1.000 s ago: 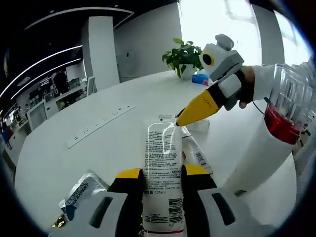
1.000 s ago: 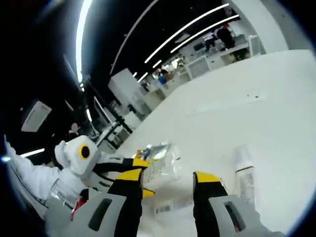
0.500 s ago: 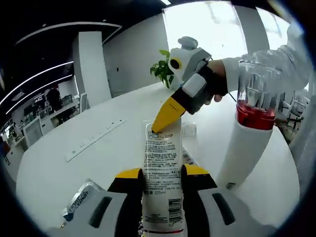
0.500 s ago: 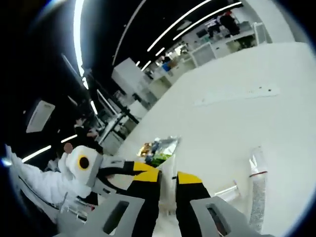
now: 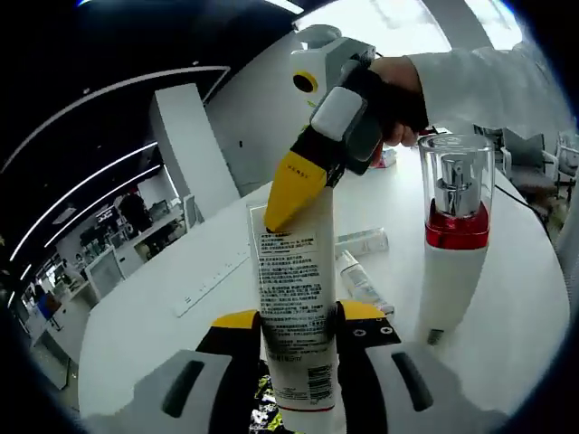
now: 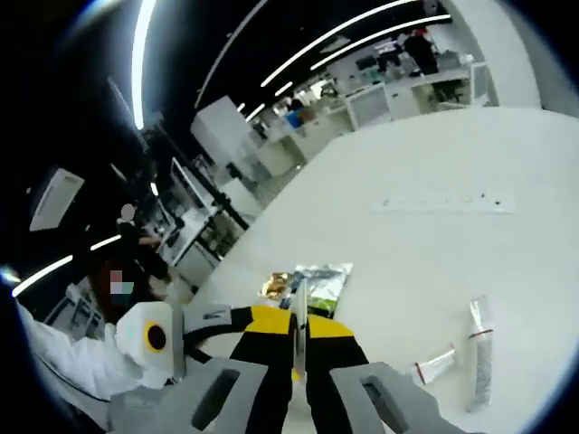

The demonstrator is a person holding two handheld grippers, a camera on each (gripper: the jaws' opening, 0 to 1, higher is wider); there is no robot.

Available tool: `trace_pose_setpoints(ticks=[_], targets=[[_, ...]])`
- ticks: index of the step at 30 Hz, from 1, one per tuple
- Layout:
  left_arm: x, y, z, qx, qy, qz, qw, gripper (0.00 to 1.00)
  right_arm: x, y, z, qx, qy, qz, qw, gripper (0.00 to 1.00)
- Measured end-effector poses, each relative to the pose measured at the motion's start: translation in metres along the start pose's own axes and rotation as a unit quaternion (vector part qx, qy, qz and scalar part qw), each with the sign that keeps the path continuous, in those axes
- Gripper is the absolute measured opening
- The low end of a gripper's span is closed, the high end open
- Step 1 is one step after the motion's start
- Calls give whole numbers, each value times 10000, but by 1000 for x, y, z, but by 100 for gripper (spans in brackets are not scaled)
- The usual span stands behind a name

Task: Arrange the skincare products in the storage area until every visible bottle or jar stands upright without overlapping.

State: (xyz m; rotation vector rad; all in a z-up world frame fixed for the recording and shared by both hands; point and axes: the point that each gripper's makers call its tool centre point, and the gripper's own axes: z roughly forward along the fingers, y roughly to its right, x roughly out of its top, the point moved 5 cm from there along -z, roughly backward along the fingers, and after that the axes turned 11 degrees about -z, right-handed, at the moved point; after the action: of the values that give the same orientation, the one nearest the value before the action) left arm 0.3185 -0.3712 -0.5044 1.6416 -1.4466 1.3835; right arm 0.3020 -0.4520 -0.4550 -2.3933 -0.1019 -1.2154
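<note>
Both grippers hold one tube, lifted above the surface.

The left gripper [image 5: 298,327] is clenched on the lower part of the white tube [image 5: 291,307]; its long axis runs away from this gripper, up toward the flat crimped end. There the right gripper [image 5: 282,201] comes in from the far right and pinches that end, its jaws nearly closed on the thin edge. To the right the pump bottle [image 5: 455,242] stands upright on the white surface [image 5: 163,334], and two small tubes [image 5: 360,262] lie flat behind.

white table [image 6: 425,154]: foil sachets [image 6: 309,284], two tubes [image 6: 479,351], possibly power strip [image 6: 445,203].
</note>
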Motion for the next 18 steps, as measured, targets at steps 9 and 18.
trace_pose_setpoints(ticks=[9, 18], targets=[[6, -2, -12, 762, -114, 1325, 9882, 33, 2, -25, -5, 54, 368, 498, 9981, 0], [43, -10, -33, 1163, 220, 2808, 9524, 33, 16, -39, -33, 379, 1310, 1599, 9777, 0]])
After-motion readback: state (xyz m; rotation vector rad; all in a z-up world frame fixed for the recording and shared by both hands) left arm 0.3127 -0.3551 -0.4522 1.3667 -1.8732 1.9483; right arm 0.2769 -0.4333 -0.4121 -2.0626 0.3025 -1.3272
